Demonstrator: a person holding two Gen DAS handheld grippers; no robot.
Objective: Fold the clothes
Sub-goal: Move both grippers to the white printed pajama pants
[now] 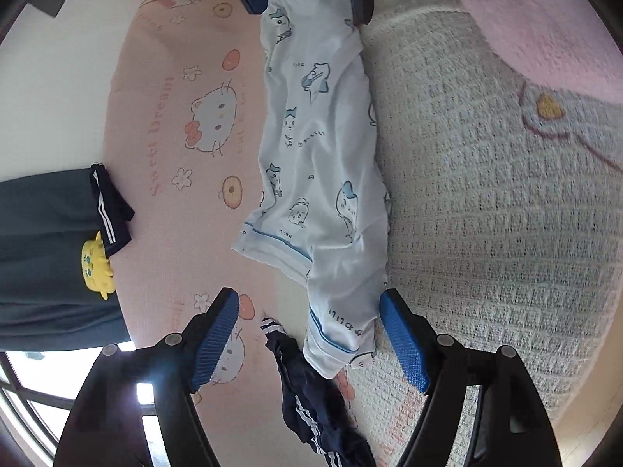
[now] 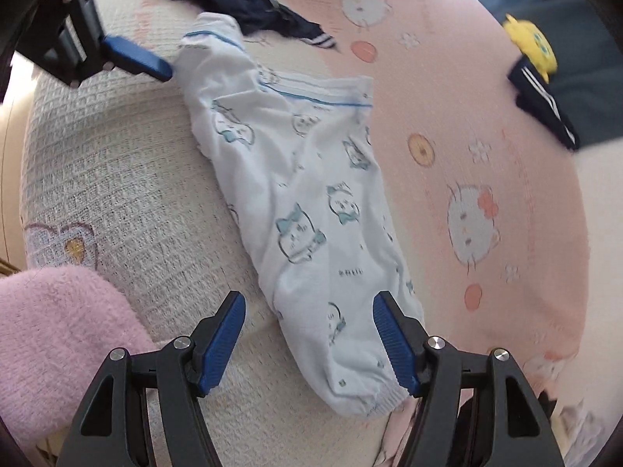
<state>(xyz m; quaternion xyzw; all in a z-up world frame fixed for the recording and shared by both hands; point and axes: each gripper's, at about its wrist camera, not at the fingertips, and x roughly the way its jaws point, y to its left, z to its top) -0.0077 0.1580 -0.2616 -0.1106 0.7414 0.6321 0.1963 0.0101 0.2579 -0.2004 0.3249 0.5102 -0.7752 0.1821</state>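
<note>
On pink sheet (image 1: pixel 163 233), printed pyjamas (image 1: pixel 319 163), open claws

**Bed and bedding, window light**

Pink sheet (image 1: pixel 163 163) with cartoon cat print, flowers and orange dots covers the bed. Cream waffle-weave blanket (image 1: pixel 486 214) lies over one side, embroidered motif near its edge. Fluffy pink throw (image 2: pixel 58 330) bunched at the blanket's corner. Dark grey-blue cushion (image 1: pixel 43 257) at the bed's far edge, small yellow plush (image 1: pixel 96 268) against it. Window (image 1: pixel 35 385) with dark frame, bright daylight coming through.
</note>
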